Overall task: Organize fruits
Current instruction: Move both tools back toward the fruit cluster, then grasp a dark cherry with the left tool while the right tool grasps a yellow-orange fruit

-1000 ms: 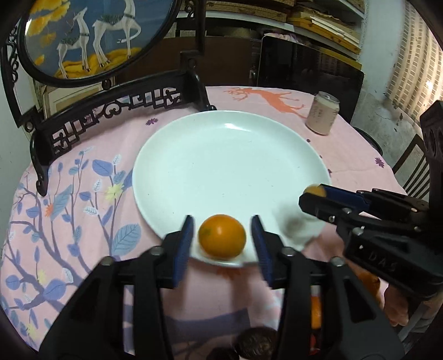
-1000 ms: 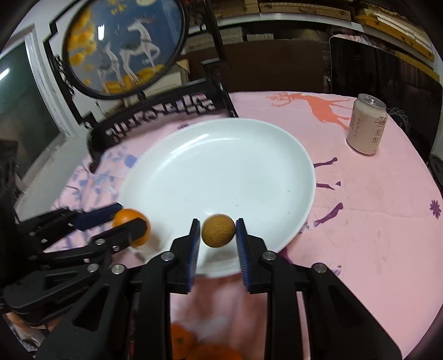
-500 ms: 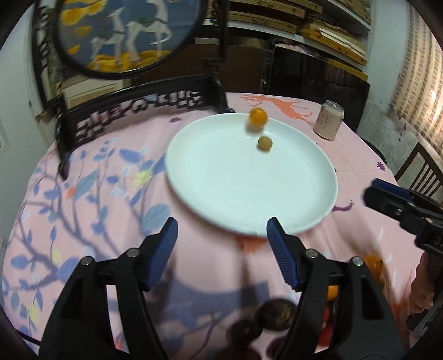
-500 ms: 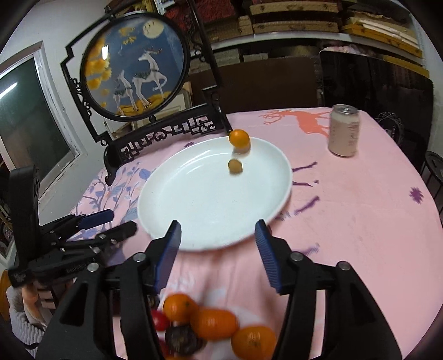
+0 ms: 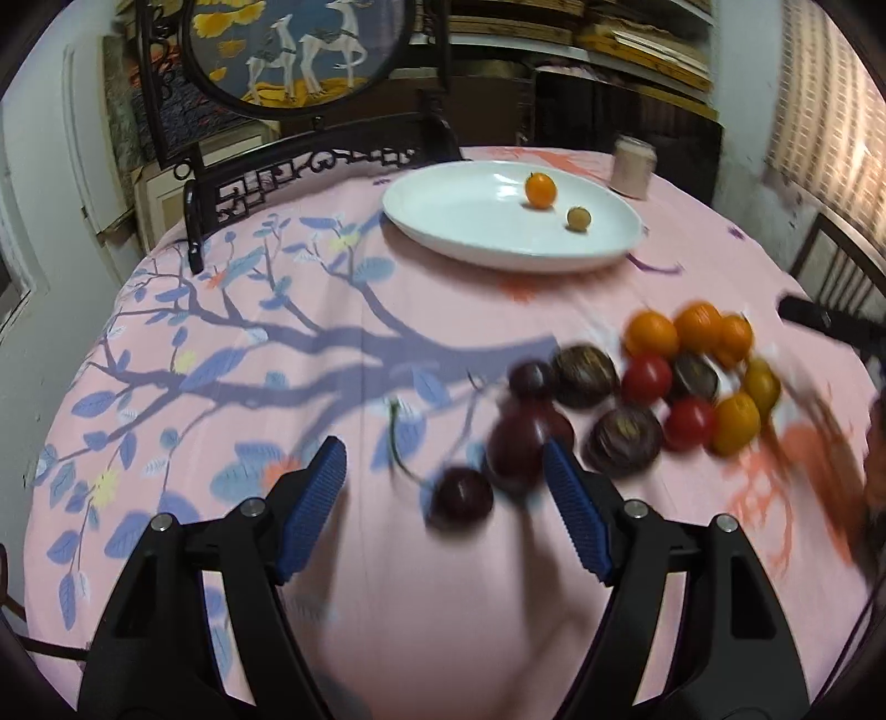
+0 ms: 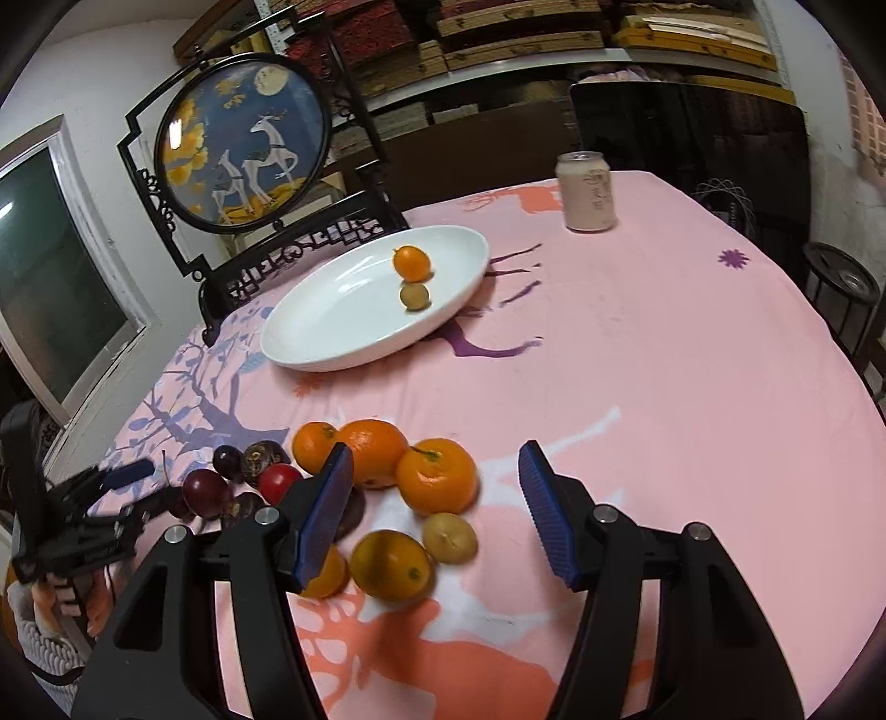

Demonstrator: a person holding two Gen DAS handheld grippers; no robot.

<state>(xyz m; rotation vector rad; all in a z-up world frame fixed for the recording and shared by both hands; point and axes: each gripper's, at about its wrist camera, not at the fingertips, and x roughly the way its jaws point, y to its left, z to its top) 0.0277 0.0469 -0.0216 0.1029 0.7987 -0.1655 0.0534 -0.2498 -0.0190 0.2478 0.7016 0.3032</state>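
A white plate (image 5: 470,232) (image 6: 332,332) at the far side of the table holds a small orange fruit (image 5: 540,189) (image 6: 412,261) and a small brown fruit (image 5: 578,217) (image 6: 414,296). A pile of loose fruit lies near me: oranges (image 6: 437,482) (image 5: 650,334), red tomatoes (image 5: 645,378), dark purple fruits (image 5: 462,493) (image 6: 206,492). My left gripper (image 5: 446,504) is open and empty just above a dark fruit. My right gripper (image 6: 434,509) is open and empty over the oranges and a yellow-brown fruit (image 6: 449,537).
A pale drink can (image 6: 587,191) (image 5: 633,166) stands beyond the plate. A black carved stand with a round deer picture (image 6: 243,144) (image 5: 299,50) sits at the table's far left edge. The pink patterned cloth (image 6: 664,360) covers the round table.
Both grippers let go of their fruits on the plate, opened, and pulled back toward the near side. They now hover over the fruit pile.
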